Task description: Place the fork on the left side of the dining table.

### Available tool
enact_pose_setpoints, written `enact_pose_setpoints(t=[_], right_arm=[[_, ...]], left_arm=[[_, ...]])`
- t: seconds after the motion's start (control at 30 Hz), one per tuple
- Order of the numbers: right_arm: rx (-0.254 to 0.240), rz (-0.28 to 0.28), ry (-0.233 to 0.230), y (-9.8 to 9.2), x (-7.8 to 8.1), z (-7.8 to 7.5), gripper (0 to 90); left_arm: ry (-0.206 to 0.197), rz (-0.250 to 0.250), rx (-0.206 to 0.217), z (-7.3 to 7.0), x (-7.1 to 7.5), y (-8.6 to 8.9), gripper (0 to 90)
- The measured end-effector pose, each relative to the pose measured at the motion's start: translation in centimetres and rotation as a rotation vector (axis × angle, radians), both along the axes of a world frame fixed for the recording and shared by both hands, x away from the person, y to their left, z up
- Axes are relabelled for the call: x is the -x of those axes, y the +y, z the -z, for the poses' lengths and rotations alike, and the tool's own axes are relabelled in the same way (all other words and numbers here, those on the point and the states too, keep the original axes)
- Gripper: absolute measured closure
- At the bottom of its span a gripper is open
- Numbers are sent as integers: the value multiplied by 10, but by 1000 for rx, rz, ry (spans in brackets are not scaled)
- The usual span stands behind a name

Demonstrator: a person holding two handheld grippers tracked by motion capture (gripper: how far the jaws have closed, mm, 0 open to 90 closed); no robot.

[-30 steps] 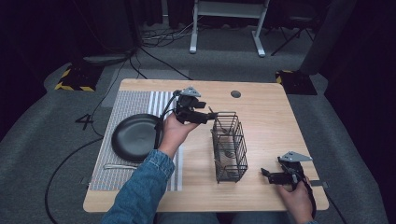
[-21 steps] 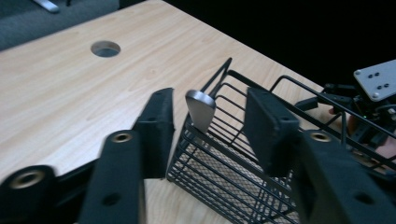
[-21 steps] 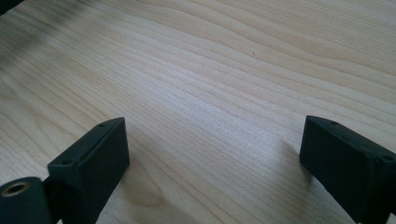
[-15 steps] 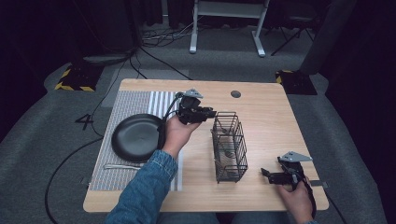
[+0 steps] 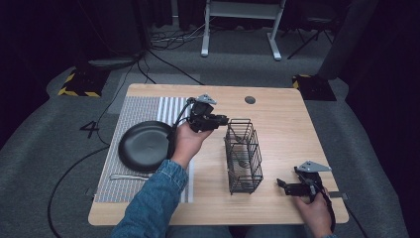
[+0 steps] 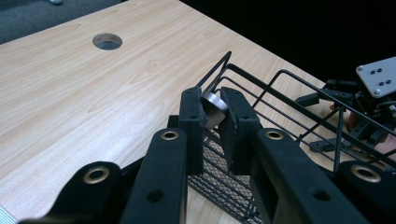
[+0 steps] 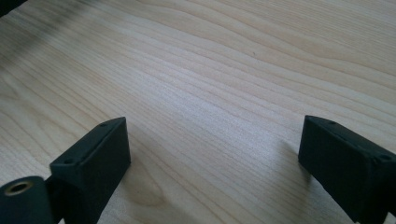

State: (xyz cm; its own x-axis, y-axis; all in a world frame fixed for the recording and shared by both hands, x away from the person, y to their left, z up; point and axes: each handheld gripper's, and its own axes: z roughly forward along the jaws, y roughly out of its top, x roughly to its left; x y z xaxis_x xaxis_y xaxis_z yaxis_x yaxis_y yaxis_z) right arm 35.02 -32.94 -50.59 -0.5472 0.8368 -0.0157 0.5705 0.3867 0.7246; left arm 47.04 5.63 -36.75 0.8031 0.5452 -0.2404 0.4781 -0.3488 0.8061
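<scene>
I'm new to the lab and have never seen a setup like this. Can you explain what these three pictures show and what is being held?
A person sits at a wooden table with hand-held tongs in each hand. One picture looks down from above; the other two come from small cameras riding on the tongs, looking along their black jaws. On the table lie a striped mat, a black plate with a piece of cutlery in front of it, and a wire basket. The left tongs, whose jaws have just been closing, pinch a metal handle end sticking up from the basket. The right tongs rest open above bare wood, holding nothing.
</scene>
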Motion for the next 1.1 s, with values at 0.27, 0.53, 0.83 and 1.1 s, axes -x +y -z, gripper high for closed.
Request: enact_pose_setpoints(t=[0.27,0.53,0.83,1.1], right_arm=[[-1,0,0,0,0,0,94],[-1,0,-1,0,0,0,95],[-2,0,-1,0,0,0,97],[-4,0,-1,0,0,0,98]], left_arm=[[-18,-8,-25,-7,5,-3,815],[-28,-6,-33,-14,9,-5,864],[-52,3,-46,-27,14,-7,865],[-82,10,-50,-48,23,0,865]])
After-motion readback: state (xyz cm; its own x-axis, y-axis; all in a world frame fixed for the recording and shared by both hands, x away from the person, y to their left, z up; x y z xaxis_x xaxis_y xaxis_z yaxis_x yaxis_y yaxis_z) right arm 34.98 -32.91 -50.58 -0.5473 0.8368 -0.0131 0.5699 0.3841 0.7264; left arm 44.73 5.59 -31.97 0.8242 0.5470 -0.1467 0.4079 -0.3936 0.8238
